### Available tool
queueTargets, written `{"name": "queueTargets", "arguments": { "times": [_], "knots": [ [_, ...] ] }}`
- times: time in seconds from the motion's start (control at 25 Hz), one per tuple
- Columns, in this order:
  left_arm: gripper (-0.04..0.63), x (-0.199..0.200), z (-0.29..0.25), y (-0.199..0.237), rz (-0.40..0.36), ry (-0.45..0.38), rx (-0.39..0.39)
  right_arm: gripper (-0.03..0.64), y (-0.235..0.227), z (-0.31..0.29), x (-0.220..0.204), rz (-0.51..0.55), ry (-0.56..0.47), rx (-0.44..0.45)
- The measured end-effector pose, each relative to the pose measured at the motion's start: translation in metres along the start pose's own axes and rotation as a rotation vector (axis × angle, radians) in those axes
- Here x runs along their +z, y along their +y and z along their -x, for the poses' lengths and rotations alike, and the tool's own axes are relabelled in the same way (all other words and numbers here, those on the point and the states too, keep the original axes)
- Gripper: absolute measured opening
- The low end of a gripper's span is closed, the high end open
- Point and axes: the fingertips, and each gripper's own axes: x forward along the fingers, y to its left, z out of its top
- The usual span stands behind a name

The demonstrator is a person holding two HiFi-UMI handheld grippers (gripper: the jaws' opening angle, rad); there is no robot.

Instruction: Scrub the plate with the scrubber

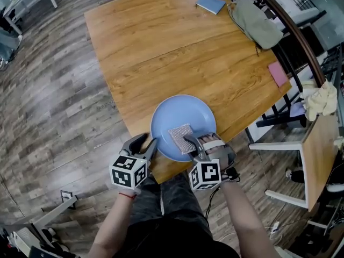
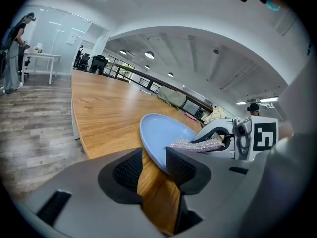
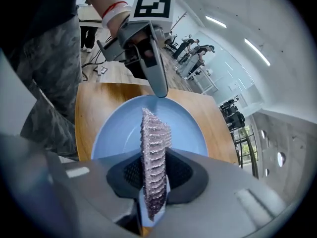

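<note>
A light blue plate (image 1: 177,117) lies on the wooden table (image 1: 161,47) at its near edge. My right gripper (image 1: 194,143) is shut on a silvery mesh scrubber (image 1: 180,137), which rests flat on the plate's near part. In the right gripper view the scrubber (image 3: 154,148) stands edge-on between the jaws over the plate (image 3: 114,133). My left gripper (image 1: 146,144) is open at the plate's near-left rim. In the left gripper view the plate's rim (image 2: 163,133) runs into the gap between the jaws, close to the right pad, and bare wood shows in the gap.
At the table's far end lie a blue notebook (image 1: 210,3) and an olive bag (image 1: 257,19), with a pink item (image 1: 278,73) at the right edge. A cloth (image 1: 320,98) sits on a side table to the right. The person's legs are below the near edge.
</note>
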Motion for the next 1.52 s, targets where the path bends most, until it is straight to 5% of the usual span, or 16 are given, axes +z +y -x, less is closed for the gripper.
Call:
{"name": "queueTargets", "arguments": {
  "times": [1.04,1.52],
  "knots": [
    [0.109,-0.003,-0.012,0.002,0.010,0.088,0.074,0.084,0.008,-0.024,0.009,0.554,-0.040,0.212],
    [0.106,-0.004,-0.013,0.002,0.021,0.095,0.099,0.084,-0.015,-0.046,0.020,0.648,-0.036,0.210]
  ]
}}
